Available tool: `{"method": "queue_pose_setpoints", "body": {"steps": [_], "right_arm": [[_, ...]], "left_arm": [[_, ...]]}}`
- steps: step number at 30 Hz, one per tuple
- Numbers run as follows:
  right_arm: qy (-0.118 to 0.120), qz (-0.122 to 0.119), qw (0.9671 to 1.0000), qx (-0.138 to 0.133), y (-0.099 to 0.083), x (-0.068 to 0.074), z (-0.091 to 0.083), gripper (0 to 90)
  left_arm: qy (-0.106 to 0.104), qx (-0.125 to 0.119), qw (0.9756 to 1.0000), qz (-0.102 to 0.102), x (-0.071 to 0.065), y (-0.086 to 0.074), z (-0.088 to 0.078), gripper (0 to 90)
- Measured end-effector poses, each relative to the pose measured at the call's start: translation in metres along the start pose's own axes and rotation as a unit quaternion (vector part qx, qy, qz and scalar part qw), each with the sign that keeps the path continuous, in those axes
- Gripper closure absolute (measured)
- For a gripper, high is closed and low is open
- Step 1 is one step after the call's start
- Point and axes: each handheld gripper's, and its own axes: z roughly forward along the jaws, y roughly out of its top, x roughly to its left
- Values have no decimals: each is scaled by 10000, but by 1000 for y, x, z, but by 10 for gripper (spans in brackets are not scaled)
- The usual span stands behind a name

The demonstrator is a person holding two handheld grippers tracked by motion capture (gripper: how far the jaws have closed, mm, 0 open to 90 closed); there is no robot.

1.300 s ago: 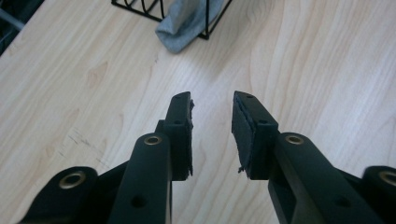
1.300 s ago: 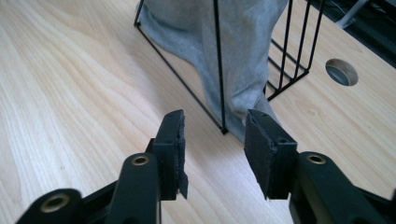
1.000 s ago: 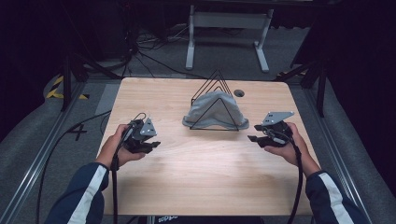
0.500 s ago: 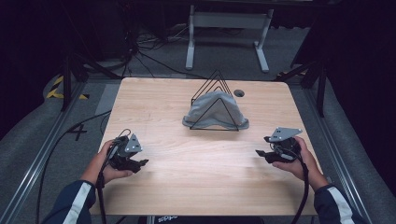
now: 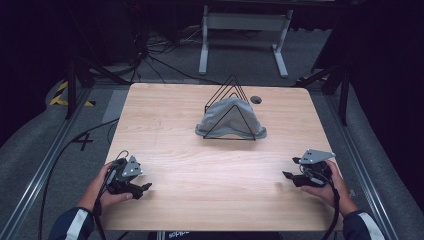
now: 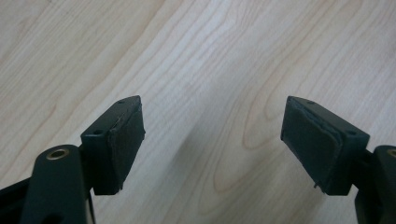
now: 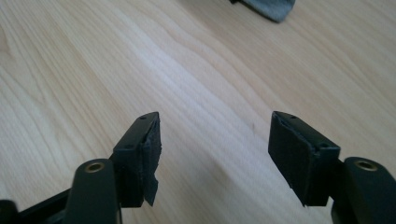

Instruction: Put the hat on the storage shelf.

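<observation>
While the left gripper sits low at the near left, jaws spread over bare table with nothing between them, the cloth lies draped on the wire rack, well ahead of both; the right gripper too is spread and empty; the hanging looks done, nothing evidently left.

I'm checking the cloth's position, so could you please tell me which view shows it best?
The high view: the grey cloth lies draped in the wire rack. The right gripper view catches just one corner.
</observation>
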Motion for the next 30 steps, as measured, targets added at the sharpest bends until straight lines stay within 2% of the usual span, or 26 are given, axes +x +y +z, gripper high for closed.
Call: {"method": "queue_pose_setpoints", "body": {"steps": [9,11,13,14,15,16,17,19,30], "right_arm": [[66,618,9979,-208,-44,2,-8,299],[93,730,9971,-214,-51,2,-8,290],[79,878,9957,-272,-59,3,-8,258],[79,878,9957,-272,-59,3,-8,258],[78,1060,9935,-410,-65,2,-8,251],[78,1060,9935,-410,-65,2,-8,251],[47,1096,9931,-418,-66,3,-9,242],[-11,1133,9927,-413,-66,3,-8,226],[-97,1237,9915,-396,-65,2,-7,216]], "left_arm": [[-154,-184,9992,-321,-2,-26,2,208],[-198,-292,9984,-443,-2,-31,2,213],[-239,-485,9964,-656,-3,-37,3,212],[-239,-485,9964,-656,-3,-37,3,210],[-308,-610,9941,-846,-3,-42,3,208],[-308,-610,9941,-846,-3,-42,3,207],[-356,-705,9930,-881,-3,-46,4,207],[-341,-683,9927,-933,-4,-47,3,186],[-237,-655,9927,-984,-4,-47,3,149]]}}
